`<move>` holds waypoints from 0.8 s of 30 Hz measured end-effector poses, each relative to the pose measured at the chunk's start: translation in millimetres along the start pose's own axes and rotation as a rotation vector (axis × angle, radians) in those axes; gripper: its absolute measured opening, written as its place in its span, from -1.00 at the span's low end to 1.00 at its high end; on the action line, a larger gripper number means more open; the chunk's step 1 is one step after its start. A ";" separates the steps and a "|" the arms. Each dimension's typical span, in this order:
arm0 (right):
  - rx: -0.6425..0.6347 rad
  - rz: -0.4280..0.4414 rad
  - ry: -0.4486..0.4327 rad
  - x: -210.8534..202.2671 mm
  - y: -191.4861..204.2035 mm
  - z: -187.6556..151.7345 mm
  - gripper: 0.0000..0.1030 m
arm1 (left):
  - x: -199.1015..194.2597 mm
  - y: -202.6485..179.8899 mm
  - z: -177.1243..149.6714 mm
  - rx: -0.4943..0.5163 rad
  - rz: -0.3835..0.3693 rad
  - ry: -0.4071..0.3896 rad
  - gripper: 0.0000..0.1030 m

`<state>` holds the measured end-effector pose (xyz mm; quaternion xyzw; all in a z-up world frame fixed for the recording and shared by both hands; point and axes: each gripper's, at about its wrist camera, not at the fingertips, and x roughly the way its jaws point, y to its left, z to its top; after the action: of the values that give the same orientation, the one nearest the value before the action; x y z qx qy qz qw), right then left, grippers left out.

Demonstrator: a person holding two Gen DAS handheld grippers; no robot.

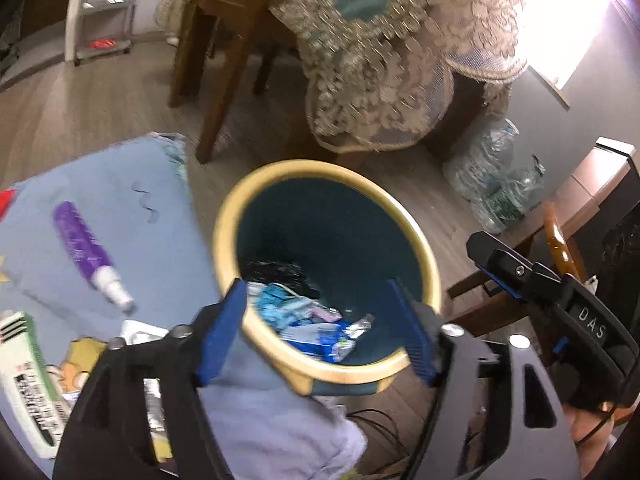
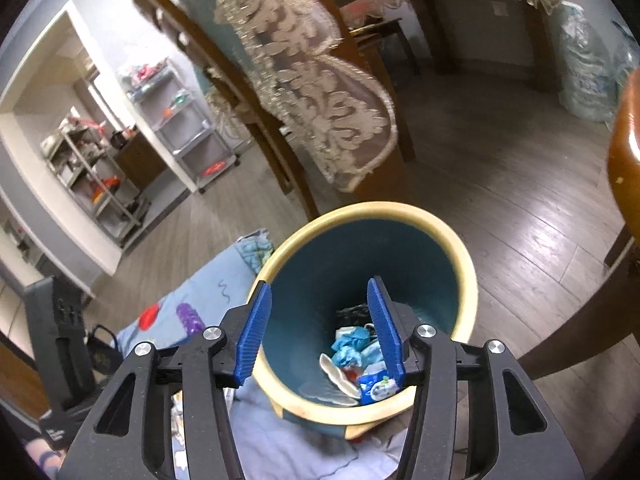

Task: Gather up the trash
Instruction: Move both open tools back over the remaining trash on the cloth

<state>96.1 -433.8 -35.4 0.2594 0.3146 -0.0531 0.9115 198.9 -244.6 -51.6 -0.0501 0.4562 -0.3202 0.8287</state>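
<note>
A round bin with a cream rim (image 1: 320, 168) (image 2: 468, 272) and a teal inside stands on the wood floor beside a blue blanket (image 1: 132, 208). Crumpled blue and white wrappers (image 1: 316, 328) (image 2: 360, 360) lie at its bottom. My left gripper (image 1: 318, 332) hangs open over the bin's near rim, with nothing between its blue pads. My right gripper (image 2: 320, 330) is open too, above the same rim and empty. A purple bottle (image 1: 86, 248) (image 2: 188, 316) with a white cap lies on the blanket to the bin's left. A green and white box (image 1: 28, 372) lies nearer me.
A wooden chair with a lace cover (image 1: 372, 92) (image 2: 320, 112) stands just behind the bin, beside a draped table. Clear plastic bottles (image 1: 492, 176) are heaped at the right. A brown chair leg (image 2: 580, 332) is close on the right. Metal shelves (image 2: 188, 120) stand far left.
</note>
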 end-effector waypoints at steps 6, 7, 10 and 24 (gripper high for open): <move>-0.082 0.027 0.028 9.5 27.4 -7.1 0.12 | -31.4 35.9 -9.7 -0.048 0.077 -0.036 0.57; -0.103 0.032 0.034 11.3 33.9 -8.9 0.12 | -37.1 42.9 -11.5 -0.057 0.093 -0.039 0.58; -0.160 0.045 0.054 16.4 51.6 -15.6 0.14 | -54.6 63.6 -16.4 -0.082 0.143 -0.050 0.61; -0.307 0.134 0.233 50.0 106.3 -62.7 0.26 | -93.9 157.8 -49.7 -0.283 0.390 -0.015 0.81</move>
<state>129.3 -307.3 -60.6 0.1420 0.4042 0.0867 0.8994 200.7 -55.4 -71.6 -0.0788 0.4916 -0.0865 0.8629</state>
